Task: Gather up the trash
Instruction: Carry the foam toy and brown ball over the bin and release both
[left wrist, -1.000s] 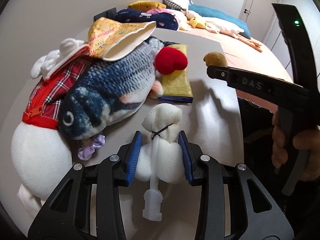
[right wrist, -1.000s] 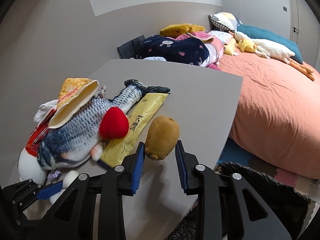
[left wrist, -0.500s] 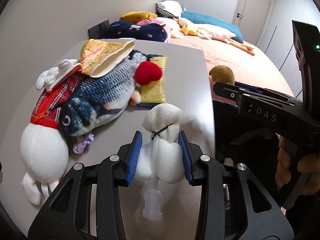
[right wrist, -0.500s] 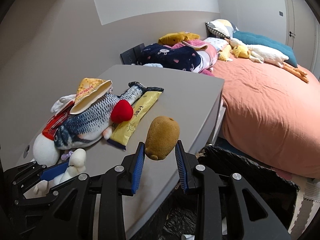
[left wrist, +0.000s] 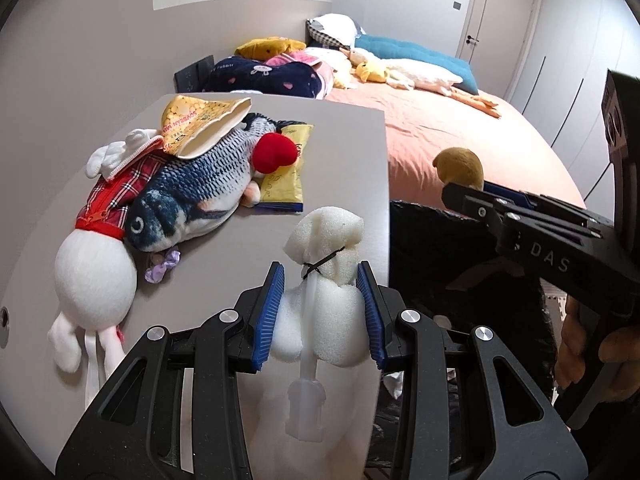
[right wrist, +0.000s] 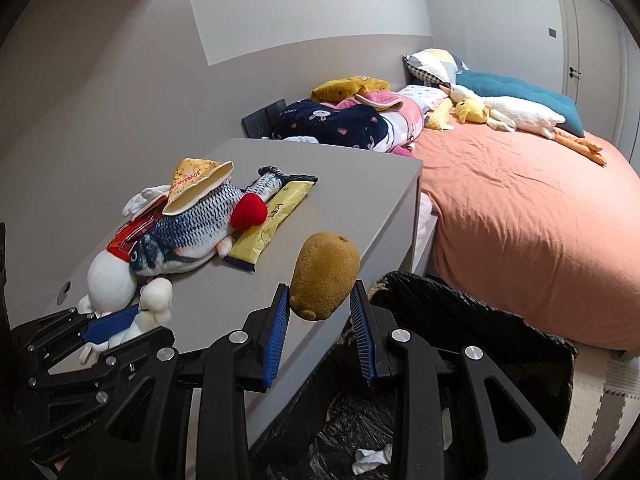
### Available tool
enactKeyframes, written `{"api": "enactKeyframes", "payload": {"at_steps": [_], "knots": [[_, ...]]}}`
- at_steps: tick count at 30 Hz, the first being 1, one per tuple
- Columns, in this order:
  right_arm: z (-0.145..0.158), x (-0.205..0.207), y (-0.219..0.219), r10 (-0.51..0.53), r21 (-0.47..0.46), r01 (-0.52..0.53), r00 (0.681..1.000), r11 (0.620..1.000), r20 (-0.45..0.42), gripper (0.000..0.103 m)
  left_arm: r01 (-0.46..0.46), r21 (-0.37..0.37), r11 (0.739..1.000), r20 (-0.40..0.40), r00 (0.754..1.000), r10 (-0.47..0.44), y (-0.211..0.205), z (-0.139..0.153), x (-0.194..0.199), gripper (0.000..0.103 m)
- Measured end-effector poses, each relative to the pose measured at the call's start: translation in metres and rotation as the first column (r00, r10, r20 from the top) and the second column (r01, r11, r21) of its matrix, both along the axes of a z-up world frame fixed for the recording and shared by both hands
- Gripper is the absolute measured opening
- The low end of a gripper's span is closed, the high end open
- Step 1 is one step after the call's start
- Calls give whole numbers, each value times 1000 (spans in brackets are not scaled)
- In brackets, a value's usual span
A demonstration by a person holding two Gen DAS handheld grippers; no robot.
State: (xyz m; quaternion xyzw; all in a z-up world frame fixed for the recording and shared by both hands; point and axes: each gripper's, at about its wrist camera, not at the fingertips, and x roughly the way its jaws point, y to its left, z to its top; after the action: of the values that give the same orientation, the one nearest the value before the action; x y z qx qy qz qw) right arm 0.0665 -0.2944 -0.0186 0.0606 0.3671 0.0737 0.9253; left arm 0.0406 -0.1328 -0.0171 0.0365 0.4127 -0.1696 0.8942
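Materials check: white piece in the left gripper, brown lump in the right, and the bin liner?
White piece: looks like open-cell foam, matte and porous, cinched by a black tie around a translucent plastic stem.
Brown lump: seems plush fabric, short fuzzy nap, potato-shaped.
Bin liner: thin black plastic film, glossy and wrinkled.
Both look soft; the foam bulges between the left gripper's pads.

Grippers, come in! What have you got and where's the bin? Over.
Left gripper shut on white sponge, above the table edge. Right gripper shut on brown plush, by the black trash bag. Nothing in the way.
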Motion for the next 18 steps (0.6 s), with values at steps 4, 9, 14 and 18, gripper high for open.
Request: {"api": "enactKeyframes", "payload": {"at_steps": [4,9,14,18], "knots": [[3,-16,-5,-6,-5,6,1000,1000,10,33,6,-1,1000,10,1000,-6,-4,2,-11,37],[7,-33,-13,-20,-12,21,1000,1000,22,33,21,-6,1000,21,1000,-21,-11,5,-22,37],[8,-48,-24,-45,-10,46,999,999,29,33,39,-4,999,28,999,-39,-19,6,-31,37],[8,-59,-34,-66,-9,66,997,998,34,33,58,-1,998,34,998,-58,-27,7,-39,37]]}}
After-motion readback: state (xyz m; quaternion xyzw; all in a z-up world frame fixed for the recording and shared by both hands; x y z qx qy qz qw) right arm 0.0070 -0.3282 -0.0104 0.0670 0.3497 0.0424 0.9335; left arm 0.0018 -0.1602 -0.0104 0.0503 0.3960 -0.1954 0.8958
